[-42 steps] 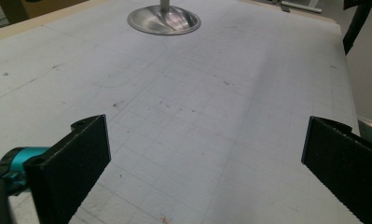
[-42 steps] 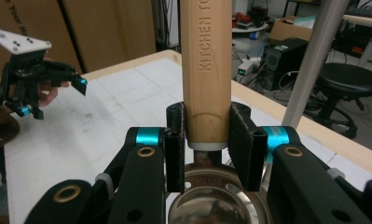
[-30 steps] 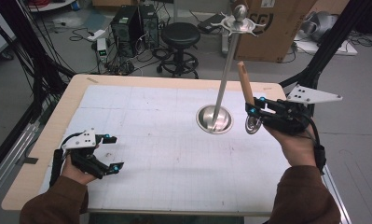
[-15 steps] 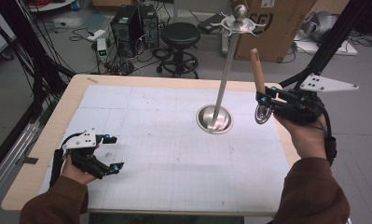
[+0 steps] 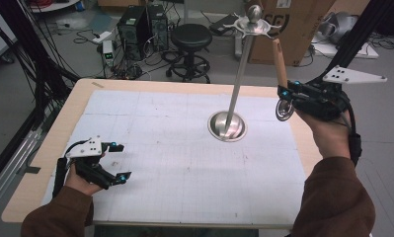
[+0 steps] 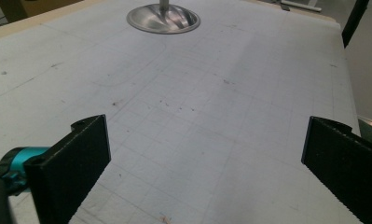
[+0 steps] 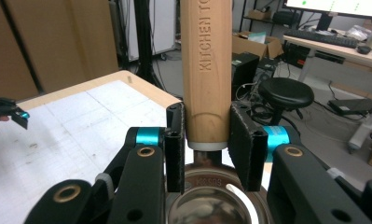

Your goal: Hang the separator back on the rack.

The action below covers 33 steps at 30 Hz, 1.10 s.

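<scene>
Left gripper (image 5: 116,161) sits low over the near-left part of the table (image 5: 46,148), held in the person's left hand (image 5: 81,177), jaws spread wide and holding nothing; in the left gripper view both black jaws stand far apart with bare gridded mat (image 6: 211,107) between them. White gridded mat covers most of the tabletop, some faint marks and specks on it. Right of centre, a metal stand (image 5: 240,74) rises from a round steel base (image 5: 227,126) resting on the mat; pole leans slightly, ball knob and short hook arms at the top. Base also shows at the top of the left gripper view, well apart from the left jaws. Right gripper (image 5: 286,96) is raised off the table, just right of the stand and past the mat's right edge, in the person's right hand (image 5: 328,133). Its jaws are clamped on a wooden-handled utensil (image 5: 280,61), pinching the lower end of the handle; handle points up, close to upright, with the round metal head hanging below the jaws. In the right gripper view the handle reads "KITCHEN TO…", both jaw pads pressed against its sides, shiny metal bowl just under them. Utensil is near the stand's pole but not touching. Floor behind: black stool (image 5: 191,37), computer towers (image 5: 142,22), cardboard box (image 5: 293,24), cables.
</scene>
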Available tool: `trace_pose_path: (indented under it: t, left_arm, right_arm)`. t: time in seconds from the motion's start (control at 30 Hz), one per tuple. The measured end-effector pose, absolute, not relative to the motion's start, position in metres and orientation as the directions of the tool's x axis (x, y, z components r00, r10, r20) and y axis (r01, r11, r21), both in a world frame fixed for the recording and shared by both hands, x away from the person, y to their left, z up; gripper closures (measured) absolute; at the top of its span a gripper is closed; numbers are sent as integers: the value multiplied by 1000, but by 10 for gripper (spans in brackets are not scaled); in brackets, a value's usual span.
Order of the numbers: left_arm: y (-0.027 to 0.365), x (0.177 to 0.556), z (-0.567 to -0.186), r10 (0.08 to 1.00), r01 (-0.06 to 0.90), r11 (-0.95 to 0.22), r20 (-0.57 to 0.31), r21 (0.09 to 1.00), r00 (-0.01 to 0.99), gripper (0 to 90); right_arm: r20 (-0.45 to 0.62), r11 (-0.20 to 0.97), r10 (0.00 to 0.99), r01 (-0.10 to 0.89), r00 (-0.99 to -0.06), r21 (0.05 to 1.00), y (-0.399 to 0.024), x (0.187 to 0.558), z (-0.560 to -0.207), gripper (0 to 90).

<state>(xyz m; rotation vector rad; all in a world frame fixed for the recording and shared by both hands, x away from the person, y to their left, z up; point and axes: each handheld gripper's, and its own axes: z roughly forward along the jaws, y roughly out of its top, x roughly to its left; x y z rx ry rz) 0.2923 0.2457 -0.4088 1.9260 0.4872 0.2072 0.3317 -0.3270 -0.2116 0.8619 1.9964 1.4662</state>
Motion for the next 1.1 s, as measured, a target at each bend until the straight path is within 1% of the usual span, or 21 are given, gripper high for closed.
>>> trace_pose_path:
  t: [0.47, 0.63, 0.7, 0.77, 1.1]
  left_arm:
    - [246, 293, -409, 428, 238, -333, -79, 912, 900, 16]
    - [246, 292, -408, 428, 235, -330, -77, 914, 900, 16]
    - [247, 292, -408, 427, 234, -328, -77, 915, 901, 17]
    - [248, 292, -408, 429, 235, -326, -78, 916, 900, 17]
    - [247, 292, -408, 429, 236, -327, -78, 915, 900, 17]
  right_arm:
    - [-23, 204, 754, 200, -656, 958, -323, 340, -200, 689]
    - [-48, 229, 755, 194, -654, 954, -318, 344, -197, 689]
    - [-40, 212, 761, 190, -648, 959, -318, 344, -196, 690]
    - [-31, 195, 764, 184, -644, 963, -319, 344, -196, 689]
    - [-18, 196, 761, 203, -649, 959, -320, 348, -201, 689]
